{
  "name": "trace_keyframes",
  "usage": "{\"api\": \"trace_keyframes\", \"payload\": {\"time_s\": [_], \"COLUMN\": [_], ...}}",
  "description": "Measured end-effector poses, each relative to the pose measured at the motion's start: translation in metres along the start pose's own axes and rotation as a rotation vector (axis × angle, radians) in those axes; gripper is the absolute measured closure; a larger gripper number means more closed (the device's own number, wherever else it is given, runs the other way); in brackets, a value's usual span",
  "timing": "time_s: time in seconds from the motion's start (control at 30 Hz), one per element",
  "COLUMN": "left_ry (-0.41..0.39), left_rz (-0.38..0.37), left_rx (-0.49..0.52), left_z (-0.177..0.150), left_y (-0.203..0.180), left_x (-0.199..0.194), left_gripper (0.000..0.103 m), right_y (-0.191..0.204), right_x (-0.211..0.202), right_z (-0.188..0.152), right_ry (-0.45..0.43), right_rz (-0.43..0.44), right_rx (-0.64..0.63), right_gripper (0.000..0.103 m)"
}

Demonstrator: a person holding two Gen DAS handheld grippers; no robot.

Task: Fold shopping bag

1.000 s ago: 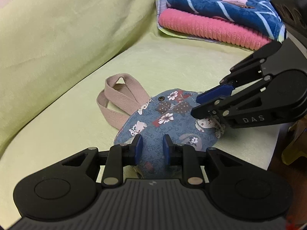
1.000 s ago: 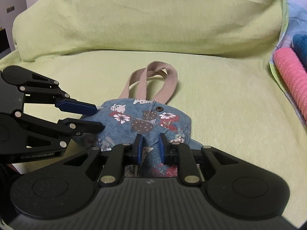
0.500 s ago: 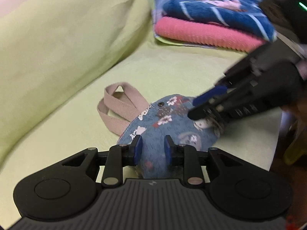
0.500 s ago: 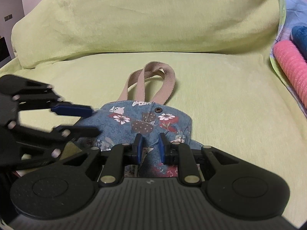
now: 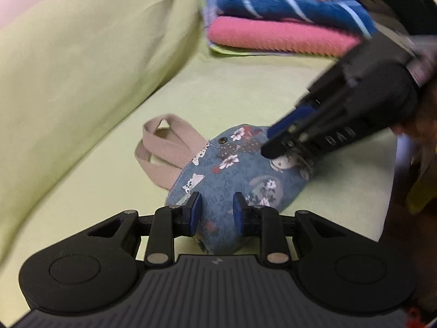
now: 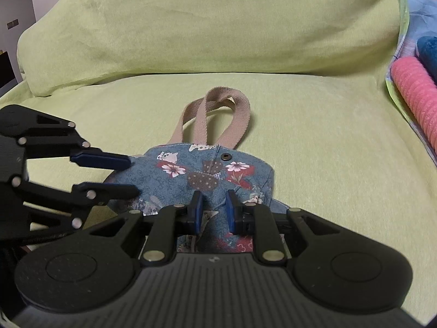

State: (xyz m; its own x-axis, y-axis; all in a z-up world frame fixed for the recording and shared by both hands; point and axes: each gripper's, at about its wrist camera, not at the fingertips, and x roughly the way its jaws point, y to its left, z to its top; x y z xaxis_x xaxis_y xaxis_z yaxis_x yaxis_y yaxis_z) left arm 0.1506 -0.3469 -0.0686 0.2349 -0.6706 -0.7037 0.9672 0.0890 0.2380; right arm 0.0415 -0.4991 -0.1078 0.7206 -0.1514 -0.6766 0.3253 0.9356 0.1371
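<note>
The shopping bag [image 6: 207, 175], blue cloth printed with flowers and cats, lies bunched on the seat of a sofa [image 6: 314, 125] draped in a yellow-green cover, close to the seat's front edge. Its two beige handles [image 6: 215, 120] loop flat away from the bag toward the backrest, and a dark snap [image 6: 225, 156] sits on the bag's top hem, just on the bag's side of the handle roots. The left gripper [image 5: 215, 214] has its jaws a little apart with the bag's near end humped up between the pads; whether they pinch it cannot be told. The right gripper [image 6: 212, 210] stands at the bag's opposite side, jaws slightly apart over a wrinkle of cloth, and whether they grip it cannot be told either. Beyond the handles the seat runs bare to the backrest cushion [image 6: 218, 22]. Well to the right of the bag, a pink ribbed towel [image 5: 281, 39] lies under a blue towel [image 5: 295, 9] at the seat's far end.
</note>
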Motion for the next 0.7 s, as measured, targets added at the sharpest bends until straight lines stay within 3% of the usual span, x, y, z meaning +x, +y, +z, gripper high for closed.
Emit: {"api": "trace_keyframes", "payload": {"time_s": [0.17, 0.33, 0.53, 0.7], "left_ry": [-0.015, -0.035, -0.062, -0.023], "left_rz": [-0.011, 0.025, 0.109, 0.174], "left_rx": [-0.037, 0.042, 0.390, 0.727], "left_z": [-0.002, -0.003, -0.014, -0.036], "left_y": [0.004, -0.008, -0.046, -0.076], "left_x": [0.006, 0.002, -0.016, -0.004], "left_gripper": [0.072, 0.072, 0.066, 0.059], "right_y": [0.000, 0.000, -0.001, -0.002], "right_x": [0.001, -0.001, 0.000, -0.001], "right_z": [0.004, 0.004, 0.004, 0.004], "right_ry": [0.020, 0.018, 0.019, 0.021], "right_rz": [-0.002, -0.001, 0.006, 0.014], "right_rx": [-0.004, -0.004, -0.005, -0.010], "right_gripper": [0.086, 0.086, 0.086, 0.086]}}
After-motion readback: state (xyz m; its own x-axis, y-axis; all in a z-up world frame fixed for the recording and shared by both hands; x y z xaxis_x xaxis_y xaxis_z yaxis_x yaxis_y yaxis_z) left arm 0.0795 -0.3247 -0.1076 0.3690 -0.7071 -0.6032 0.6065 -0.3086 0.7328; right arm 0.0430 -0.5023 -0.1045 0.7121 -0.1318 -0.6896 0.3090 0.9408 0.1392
